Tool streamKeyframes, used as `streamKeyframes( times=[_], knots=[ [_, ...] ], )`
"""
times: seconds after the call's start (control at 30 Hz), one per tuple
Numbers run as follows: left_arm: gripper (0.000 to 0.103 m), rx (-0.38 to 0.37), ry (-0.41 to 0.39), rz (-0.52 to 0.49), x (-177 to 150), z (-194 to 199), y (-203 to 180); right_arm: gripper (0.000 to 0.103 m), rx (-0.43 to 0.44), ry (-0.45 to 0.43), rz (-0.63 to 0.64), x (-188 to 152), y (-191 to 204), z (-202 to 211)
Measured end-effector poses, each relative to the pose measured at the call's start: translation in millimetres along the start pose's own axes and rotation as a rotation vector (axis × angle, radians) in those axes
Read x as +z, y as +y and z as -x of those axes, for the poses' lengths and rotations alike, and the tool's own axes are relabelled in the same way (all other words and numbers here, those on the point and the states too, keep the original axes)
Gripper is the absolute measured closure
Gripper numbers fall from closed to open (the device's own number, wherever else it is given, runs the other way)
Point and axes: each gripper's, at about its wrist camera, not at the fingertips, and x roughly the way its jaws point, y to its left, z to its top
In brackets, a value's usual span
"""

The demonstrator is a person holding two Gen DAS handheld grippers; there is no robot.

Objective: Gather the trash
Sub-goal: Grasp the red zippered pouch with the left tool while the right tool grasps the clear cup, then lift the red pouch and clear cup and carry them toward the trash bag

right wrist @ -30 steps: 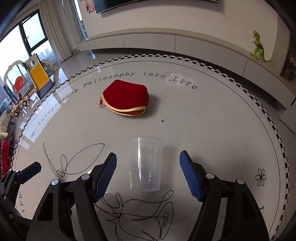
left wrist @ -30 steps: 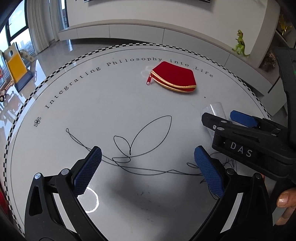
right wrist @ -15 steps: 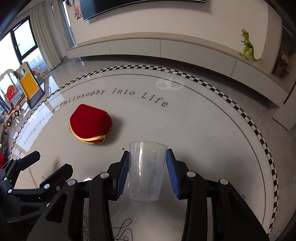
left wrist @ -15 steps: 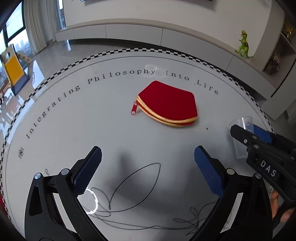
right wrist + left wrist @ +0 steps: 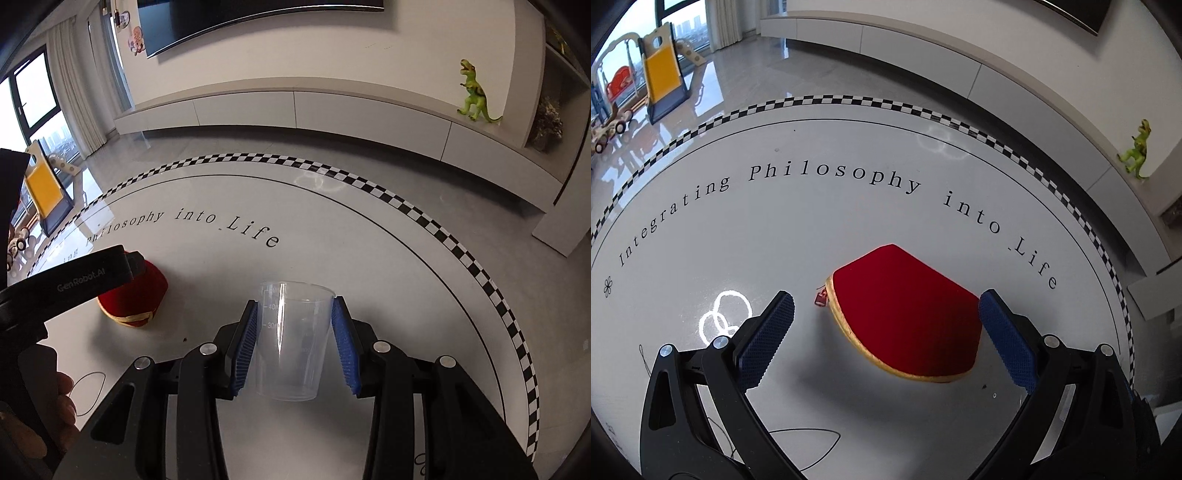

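A red zip pouch [image 5: 905, 314] with gold trim lies on the round white table [image 5: 849, 206]. My left gripper [image 5: 886, 332] hangs open just above it, one blue pad on each side and neither touching. In the right wrist view the pouch [image 5: 136, 299] shows at the left, partly hidden behind the left gripper's black body [image 5: 66, 284]. My right gripper [image 5: 297, 339] is shut on a clear plastic measuring cup [image 5: 291, 339], upright and raised off the table, its blue pads pressed against both walls.
The table carries the lettering "Integrating Philosophy into Life" and a checkered rim [image 5: 461, 254]. A low white cabinet [image 5: 332, 110] with a green toy dinosaur [image 5: 474, 92] runs behind. A child's slide [image 5: 661, 77] stands on the floor at left. A hand [image 5: 55, 402] grips the left gripper's handle.
The right gripper closed on the clear cup and lifted it. The left gripper moved across the table until its open fingers straddle the red pouch.
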Motion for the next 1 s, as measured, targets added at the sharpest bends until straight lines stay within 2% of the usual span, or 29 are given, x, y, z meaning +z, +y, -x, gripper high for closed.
streamKeyframes(
  times=[0.13,0.27,0.33,0.37,0.4,0.43,0.53,0.63,1.0],
  knots=[
    [0.006,0.020,-0.002,0.014,4,-4,-6,0.061,-0.001,-0.002,-0.014,0,-4,-5],
    [0.006,0.002,0.051,0.060,10,-16,-8,0.061,-0.003,-0.002,-0.022,-3,-8,-4],
    [0.010,-0.017,0.076,0.059,9,-21,-9,0.061,-0.009,-0.004,-0.024,-3,-12,-3],
    [0.028,-0.013,0.058,0.034,9,-20,-9,0.061,-0.011,-0.006,-0.024,-4,-12,-2],
    [0.057,-0.019,0.042,0.002,9,-18,-12,0.061,-0.013,-0.008,-0.024,-4,-13,-1],
    [0.067,-0.025,0.043,-0.016,9,-18,-16,0.061,-0.016,-0.010,-0.024,-4,-14,0],
    [0.068,-0.092,0.052,-0.038,5,-14,-11,0.061,-0.017,-0.012,-0.025,-4,-18,2],
    [0.068,-0.089,0.040,-0.099,-3,-5,-8,0.061,-0.014,-0.011,-0.026,-7,-17,6],
    [0.068,-0.113,0.008,-0.160,-37,46,37,0.061,0.018,-0.010,-0.010,-20,12,48]
  ],
)
